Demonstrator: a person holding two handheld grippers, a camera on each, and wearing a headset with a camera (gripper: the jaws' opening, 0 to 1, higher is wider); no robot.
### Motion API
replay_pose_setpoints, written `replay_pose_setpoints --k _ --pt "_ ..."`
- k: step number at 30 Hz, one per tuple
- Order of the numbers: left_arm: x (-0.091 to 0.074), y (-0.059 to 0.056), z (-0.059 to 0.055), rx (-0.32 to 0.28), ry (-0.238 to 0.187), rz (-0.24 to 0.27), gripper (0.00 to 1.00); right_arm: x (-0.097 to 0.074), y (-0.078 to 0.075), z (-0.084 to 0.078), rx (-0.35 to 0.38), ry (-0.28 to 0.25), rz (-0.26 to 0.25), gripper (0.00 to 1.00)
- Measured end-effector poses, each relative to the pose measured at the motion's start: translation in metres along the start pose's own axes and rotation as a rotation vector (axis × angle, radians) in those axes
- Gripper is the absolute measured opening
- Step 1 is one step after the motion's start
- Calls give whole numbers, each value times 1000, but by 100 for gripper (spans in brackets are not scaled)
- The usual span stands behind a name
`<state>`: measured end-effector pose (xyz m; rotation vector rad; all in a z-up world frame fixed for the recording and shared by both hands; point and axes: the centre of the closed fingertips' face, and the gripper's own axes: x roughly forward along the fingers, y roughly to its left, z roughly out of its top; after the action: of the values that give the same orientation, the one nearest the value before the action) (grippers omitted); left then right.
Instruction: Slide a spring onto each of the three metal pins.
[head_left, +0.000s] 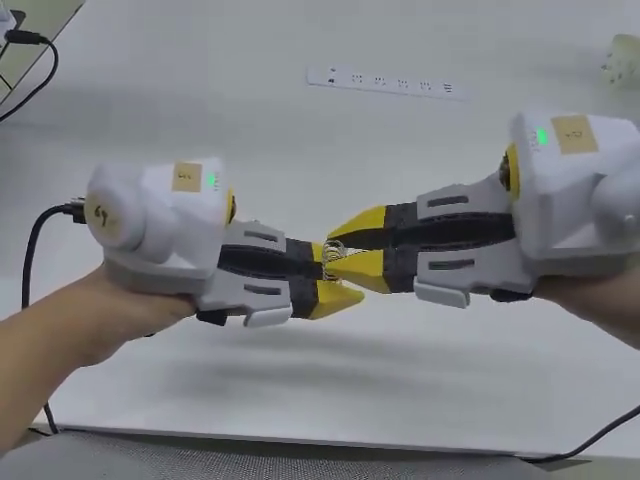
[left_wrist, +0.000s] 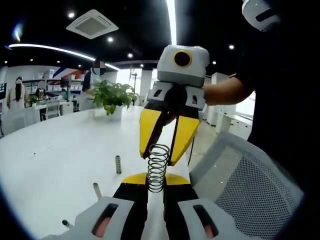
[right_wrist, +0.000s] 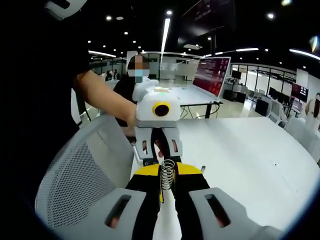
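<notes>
Silver coiled wire spring (left_wrist: 158, 167) is up off the bench, caught between two tools meeting nose to nose. Look at the left gripper (left_wrist: 156, 182), white body with yellow-tipped black jaws: they're pinched in tight on the near end of the coil. From there the spring's long axis runs straight out along those jaws, free end pointing at the right gripper (left_wrist: 161, 159) opposite. That one's yellow jaws are spread in a V, one on either side of the spring's far end; whether they touch the wire, can't tell. In the head view the coil lies roughly level, left to right, above the table, each tool gripped in one of the person's hands.

Down on the smooth white tabletop (left_wrist: 60, 150), the left gripper view has three pins. There's a short upright metal pin with a spring on it (left_wrist: 118, 164), then a bare upright metal pin (left_wrist: 96, 190) closer in. A third small pin (left_wrist: 66, 223) stands closest of all, too small to say much about. They stand apart in a loose line, well clear of the held spring.

The head view picks up a long white power strip (head_left: 385, 82) lying flat on the far side of the table. A black cable (head_left: 28, 260) trails from the back of the left gripper. A white mesh-backed chair (left_wrist: 240, 190) sits at the table edge.

The room's an open office with a dark ceiling, strip lights and a square white ceiling vent (left_wrist: 92, 23). A leafy green potted plant (left_wrist: 114, 95) is at the table's far end, and a red wall screen (right_wrist: 212, 75) shows in the right gripper view.
</notes>
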<state>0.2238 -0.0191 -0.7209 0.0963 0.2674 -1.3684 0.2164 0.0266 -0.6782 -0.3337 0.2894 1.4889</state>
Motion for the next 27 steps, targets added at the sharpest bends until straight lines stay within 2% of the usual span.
replay_pose_setpoints --k 5,27 --pt "-1 0 0 -2 0 -1 3 -1 -1 1 48 -35 -7 7" --pt "-4 -2 4 -16 2 13 4 -5 3 5 26 -27 -14 7"
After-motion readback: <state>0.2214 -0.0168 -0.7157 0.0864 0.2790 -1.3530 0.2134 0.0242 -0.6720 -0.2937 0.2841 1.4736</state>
